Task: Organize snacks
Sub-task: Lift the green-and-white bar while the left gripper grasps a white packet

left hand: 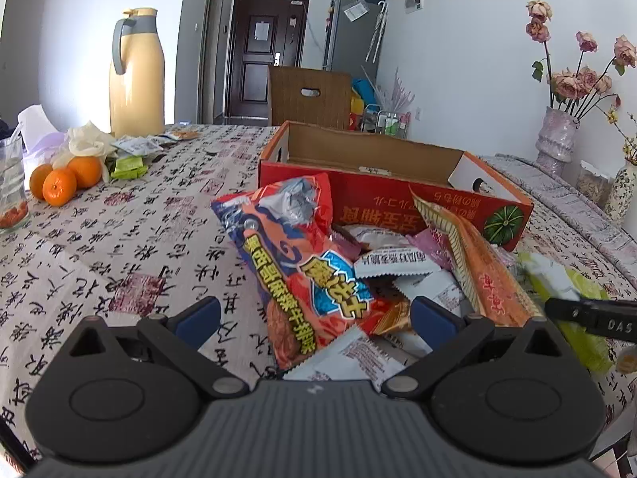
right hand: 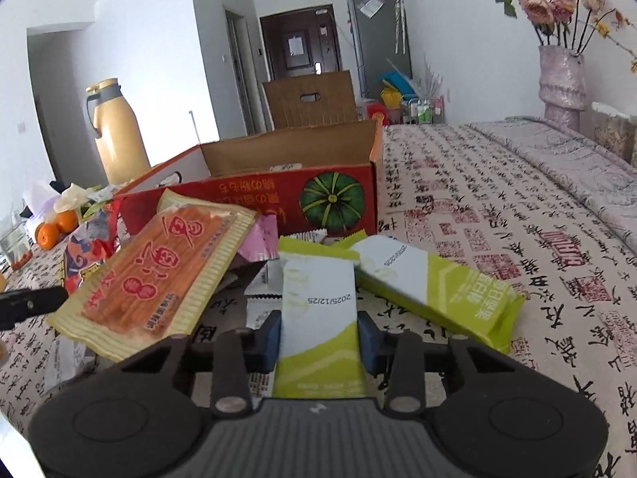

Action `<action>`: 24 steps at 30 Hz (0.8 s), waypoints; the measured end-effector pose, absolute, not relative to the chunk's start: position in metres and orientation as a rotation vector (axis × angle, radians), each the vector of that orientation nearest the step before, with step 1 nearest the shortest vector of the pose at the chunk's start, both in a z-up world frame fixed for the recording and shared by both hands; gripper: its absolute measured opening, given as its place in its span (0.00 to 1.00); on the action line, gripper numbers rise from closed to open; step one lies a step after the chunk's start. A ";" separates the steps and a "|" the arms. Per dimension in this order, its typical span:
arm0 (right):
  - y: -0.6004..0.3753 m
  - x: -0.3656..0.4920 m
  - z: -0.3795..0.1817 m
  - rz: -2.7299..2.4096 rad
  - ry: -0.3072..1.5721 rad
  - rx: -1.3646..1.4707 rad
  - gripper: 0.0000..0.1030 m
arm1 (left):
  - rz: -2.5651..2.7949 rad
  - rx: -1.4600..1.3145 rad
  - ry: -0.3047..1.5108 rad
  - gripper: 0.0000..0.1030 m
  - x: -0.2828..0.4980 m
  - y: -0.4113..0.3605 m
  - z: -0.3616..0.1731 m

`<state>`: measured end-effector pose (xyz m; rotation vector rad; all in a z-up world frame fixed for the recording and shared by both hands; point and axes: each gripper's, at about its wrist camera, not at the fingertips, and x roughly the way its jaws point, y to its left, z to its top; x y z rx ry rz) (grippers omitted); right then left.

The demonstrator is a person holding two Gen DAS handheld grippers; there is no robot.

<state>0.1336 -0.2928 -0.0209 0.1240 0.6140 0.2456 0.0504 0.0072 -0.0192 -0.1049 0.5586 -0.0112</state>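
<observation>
A pile of snack packets lies on the tablecloth in front of an open red cardboard box (left hand: pixel 382 195), also in the right wrist view (right hand: pixel 247 195). My left gripper (left hand: pixel 314 312) is open over a red and blue snack bag (left hand: pixel 294 255), its blue pads either side of it. My right gripper (right hand: pixel 318 336) is shut on a green and white packet (right hand: pixel 318 318). A second green and white packet (right hand: pixel 434 290) lies just right of it. An orange packet with a yellow border (right hand: pixel 159 275) lies to the left, also in the left wrist view (left hand: pixel 477 267).
A yellow thermos (left hand: pixel 137 71), three oranges (left hand: pixel 63 181), small packets (left hand: pixel 135 155) and a glass (left hand: pixel 10 187) stand at the table's far left. A vase of dried roses (left hand: pixel 557 135) and jars stand at the right edge. A brown chair back (left hand: pixel 310 93) is behind the table.
</observation>
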 end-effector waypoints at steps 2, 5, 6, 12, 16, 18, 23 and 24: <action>-0.294 0.129 -0.016 0.219 0.579 0.129 0.36 | -0.009 -0.104 0.567 1.00 0.049 0.007 -0.020; -0.297 0.122 -0.007 0.187 0.530 0.146 0.36 | -0.015 -0.100 0.570 1.00 0.044 0.005 -0.021; -0.297 0.120 -0.005 0.183 0.517 0.149 0.36 | -0.017 -0.097 0.572 1.00 0.042 0.003 -0.021; -0.293 0.113 -0.002 0.198 0.507 0.152 0.36 | -0.034 -0.056 0.590 1.00 0.033 -0.009 -0.030; -0.290 0.109 -0.003 0.209 0.510 0.153 0.36 | -0.049 -0.010 0.590 1.00 0.029 -0.020 -0.037; -0.288 0.105 -0.003 0.216 0.509 0.155 0.36 | -0.032 0.012 0.595 1.00 0.031 -0.025 -0.041; -0.287 0.095 -0.005 0.227 0.508 0.158 0.36 | -0.036 0.022 0.604 0.96 0.034 -0.029 -0.044; -0.287 0.094 -0.005 0.227 0.511 0.160 0.36 | -0.038 0.025 0.606 0.94 0.033 -0.031 -0.045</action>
